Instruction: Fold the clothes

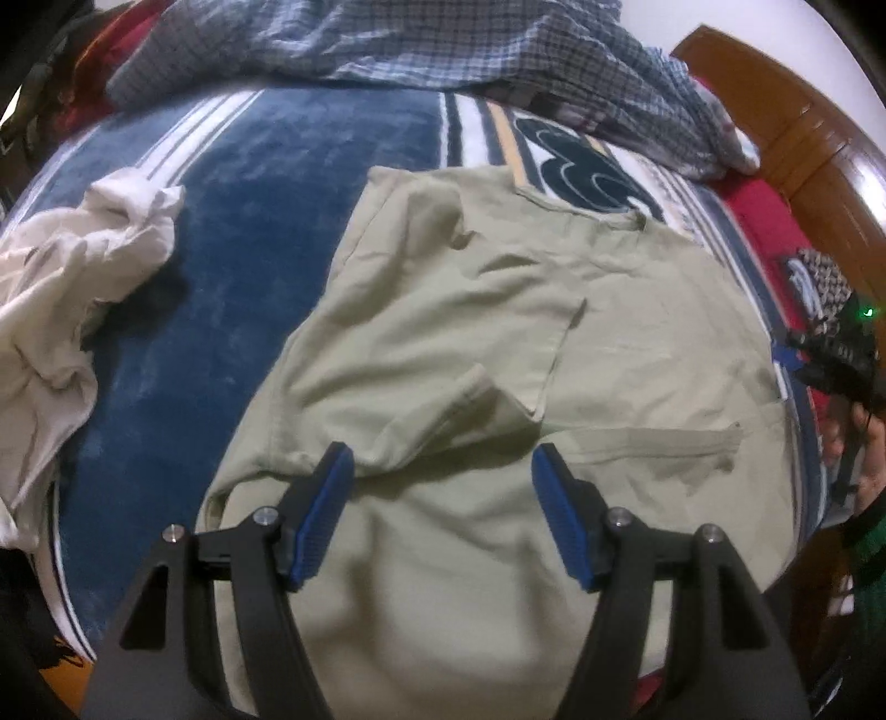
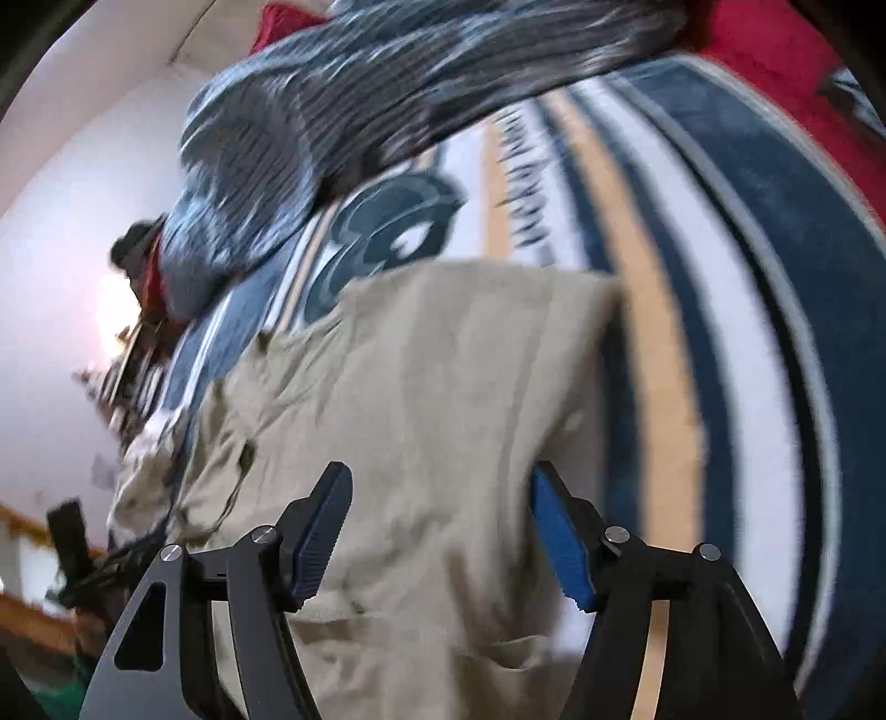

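A beige shirt (image 1: 498, 310) lies spread on the bed, with one sleeve folded in across its middle. My left gripper (image 1: 443, 459) hovers over the shirt's near part, open, with nothing between its blue pads (image 1: 326, 515). At the right edge of the left wrist view a hand holds the right gripper's black body (image 1: 853, 349) beside the shirt. The right wrist view is blurred. It shows the same beige shirt (image 2: 443, 376) under my right gripper (image 2: 443, 476), whose jaws stand apart above the cloth near its edge and grip nothing.
A blue striped blanket (image 1: 249, 221) covers the bed. A crumpled white garment (image 1: 72, 277) lies at the left. A plaid shirt (image 1: 443, 50) is heaped at the far side. A wooden headboard (image 1: 803, 138) and red cloth (image 1: 758, 221) are at the right.
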The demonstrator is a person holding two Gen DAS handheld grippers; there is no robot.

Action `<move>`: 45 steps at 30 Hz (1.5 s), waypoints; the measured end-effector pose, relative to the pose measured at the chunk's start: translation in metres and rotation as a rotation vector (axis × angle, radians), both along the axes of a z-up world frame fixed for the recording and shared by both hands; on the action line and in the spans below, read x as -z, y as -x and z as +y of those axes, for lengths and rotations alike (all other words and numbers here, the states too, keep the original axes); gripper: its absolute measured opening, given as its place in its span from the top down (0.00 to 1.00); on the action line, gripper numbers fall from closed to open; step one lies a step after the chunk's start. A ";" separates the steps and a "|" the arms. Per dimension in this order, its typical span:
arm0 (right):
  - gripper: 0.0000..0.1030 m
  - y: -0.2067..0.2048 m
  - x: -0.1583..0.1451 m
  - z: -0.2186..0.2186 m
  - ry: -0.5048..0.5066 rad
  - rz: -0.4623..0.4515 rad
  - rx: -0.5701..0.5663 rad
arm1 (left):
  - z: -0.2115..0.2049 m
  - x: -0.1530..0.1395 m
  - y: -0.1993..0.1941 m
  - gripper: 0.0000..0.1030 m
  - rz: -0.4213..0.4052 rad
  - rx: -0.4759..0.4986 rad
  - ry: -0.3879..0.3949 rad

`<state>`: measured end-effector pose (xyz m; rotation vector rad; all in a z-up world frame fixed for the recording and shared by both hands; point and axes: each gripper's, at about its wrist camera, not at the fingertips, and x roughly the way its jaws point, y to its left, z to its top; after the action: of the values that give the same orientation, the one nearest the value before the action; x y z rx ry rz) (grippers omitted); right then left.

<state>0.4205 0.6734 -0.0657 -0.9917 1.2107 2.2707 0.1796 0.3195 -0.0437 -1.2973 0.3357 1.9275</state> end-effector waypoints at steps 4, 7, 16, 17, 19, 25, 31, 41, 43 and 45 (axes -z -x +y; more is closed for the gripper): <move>0.35 -0.039 0.012 0.029 0.061 0.024 0.183 | 0.004 0.006 0.007 0.35 -0.052 -0.012 -0.023; 0.48 -0.029 0.014 0.026 -0.029 -0.121 0.096 | 0.011 0.015 0.013 0.34 -0.062 -0.034 -0.008; 0.55 0.021 0.022 0.014 -0.092 -0.152 -0.101 | 0.035 0.047 0.018 0.33 -0.083 -0.017 0.020; 0.55 0.026 0.022 0.013 -0.097 -0.152 -0.113 | 0.035 0.048 0.017 0.31 -0.076 -0.013 0.018; 0.55 0.030 0.020 0.011 -0.092 -0.137 -0.125 | 0.035 0.049 0.017 0.27 -0.075 -0.003 0.012; 0.40 0.042 0.025 0.002 -0.091 -0.117 -0.131 | 0.038 0.052 0.012 0.21 -0.049 0.028 0.024; 0.83 0.063 0.021 -0.012 -0.175 -0.141 -0.220 | 0.047 0.057 -0.001 0.14 0.028 0.069 0.070; 0.95 0.080 -0.052 -0.060 -0.394 -0.138 -0.304 | 0.039 0.058 0.003 0.12 0.006 0.064 0.003; 0.95 0.095 -0.072 -0.094 -0.453 -0.150 -0.415 | 0.040 0.058 0.003 0.12 0.003 0.061 -0.004; 0.95 0.115 -0.072 -0.132 -0.472 -0.175 -0.515 | 0.039 0.058 0.003 0.12 0.002 0.058 -0.015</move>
<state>0.3054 0.5410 0.0064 -1.3775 0.3310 2.5938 0.1770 0.3581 -0.1013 -1.2629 0.3553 1.8796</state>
